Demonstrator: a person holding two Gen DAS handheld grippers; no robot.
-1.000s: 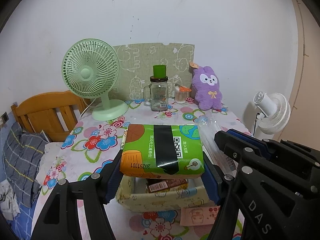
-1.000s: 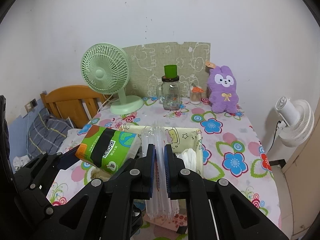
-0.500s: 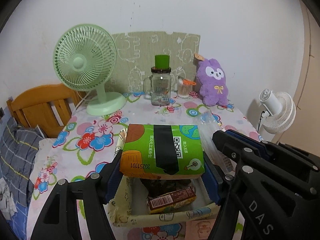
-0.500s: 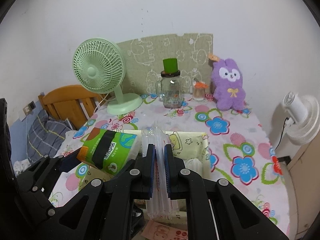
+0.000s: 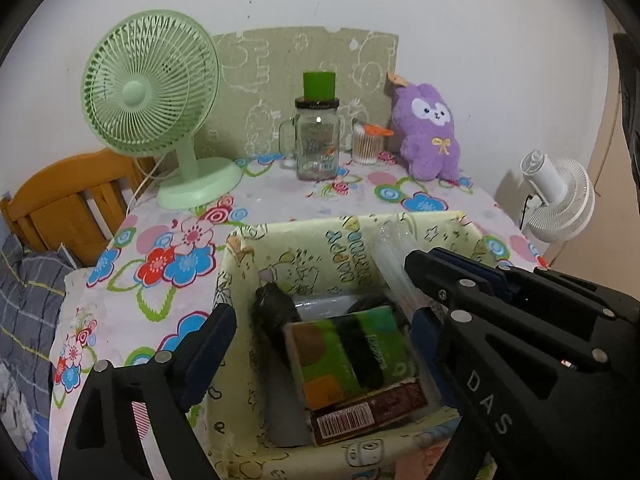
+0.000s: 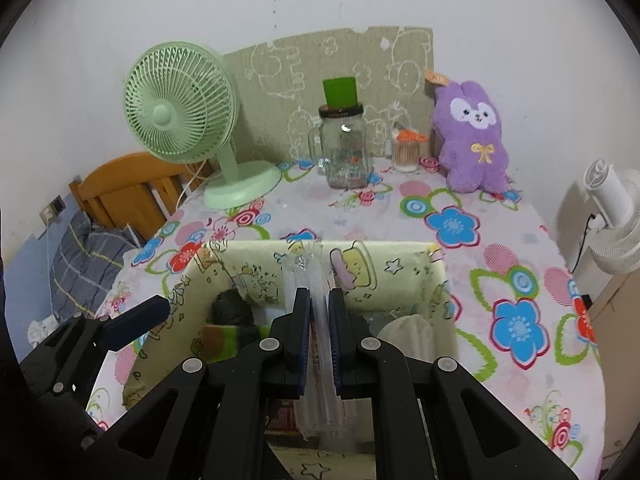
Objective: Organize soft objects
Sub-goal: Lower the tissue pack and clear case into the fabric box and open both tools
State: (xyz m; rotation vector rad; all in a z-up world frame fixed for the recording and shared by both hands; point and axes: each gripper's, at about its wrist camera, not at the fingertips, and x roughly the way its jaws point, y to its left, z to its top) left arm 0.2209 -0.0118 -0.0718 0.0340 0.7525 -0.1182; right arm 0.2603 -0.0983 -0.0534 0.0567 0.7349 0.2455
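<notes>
The surface [image 6: 532,240] carries a floral cloth; its right edge drops off toward a white floor fan [image 6: 612,216], and its left edge borders a wooden headboard [image 5: 60,204] and grey plaid bedding [image 5: 28,304]. The middle band of the cloth, between the rear row of items and the bin, lies bare.

At the back edge, against the wall, stand a green desk fan [image 5: 150,92], a printed board [image 5: 280,64], a glass jar [image 5: 318,140] with a green cup on its lid, a small swab pot [image 5: 366,146] and a purple plush rabbit [image 5: 430,132].

The yellow fabric bin [image 5: 240,288] sits at the near edge of the surface, directly under both of my tools. Its walls stand upright and its mouth is unobstructed.

The green tissue pack [image 5: 352,356] lies tilted inside the bin, on a brown barcoded packet [image 5: 360,414] and beside a dark bundle [image 5: 274,306]. It appears motion-blurred.

My left tool [image 5: 320,344] has just been opening: its jaws stand wide apart above the bin, clear of the pack on both sides.

My right tool [image 6: 319,308] is clamped on a clear plastic sleeve bundle [image 6: 310,276], which hangs between the pads over the bin's middle. A white cloth [image 6: 408,330] rests in the bin to the right of it.
</notes>
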